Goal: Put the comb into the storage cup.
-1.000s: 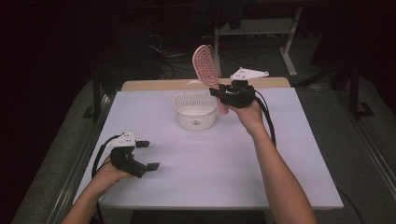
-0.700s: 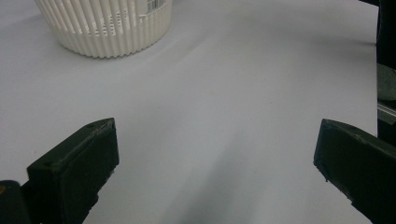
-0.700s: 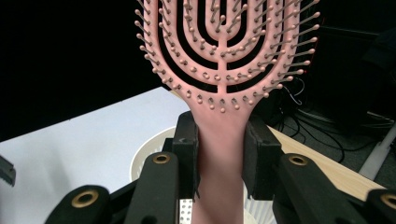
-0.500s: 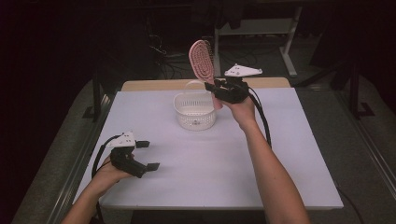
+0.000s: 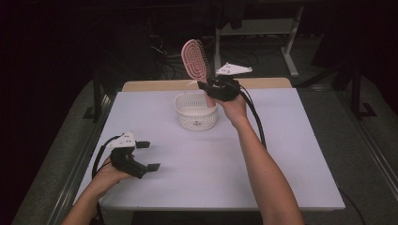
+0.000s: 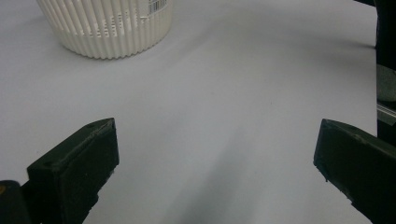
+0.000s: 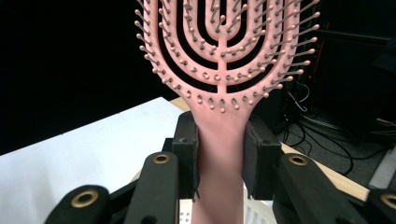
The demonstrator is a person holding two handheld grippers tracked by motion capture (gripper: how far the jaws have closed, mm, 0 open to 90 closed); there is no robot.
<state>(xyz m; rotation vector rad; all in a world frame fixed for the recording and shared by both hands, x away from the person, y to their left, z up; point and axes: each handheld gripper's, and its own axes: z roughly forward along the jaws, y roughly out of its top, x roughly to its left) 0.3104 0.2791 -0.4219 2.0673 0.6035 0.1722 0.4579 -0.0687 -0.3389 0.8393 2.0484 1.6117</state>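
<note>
Two tongs work apart: the right tongs (image 5: 210, 89) clamp the pink hairbrush (image 5: 195, 60) upright by its handle above the white basket (image 5: 196, 111), likely for dropping in; the left tongs (image 5: 146, 155) rest wide, empty, on the tabletop (image 5: 281, 154).

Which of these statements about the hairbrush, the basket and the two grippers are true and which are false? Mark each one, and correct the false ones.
1. The right gripper is shut on the handle of the pink hairbrush. True.
2. The hairbrush lies flat inside the white basket. False: it is held up in the air, head upward, above the basket's far rim.
3. The left gripper has its jaws open with nothing between them. True.
4. The left gripper rests inside the basket. False: it is at the table's near left, well apart from the basket.
5. The basket stands on the white table. True.
</note>
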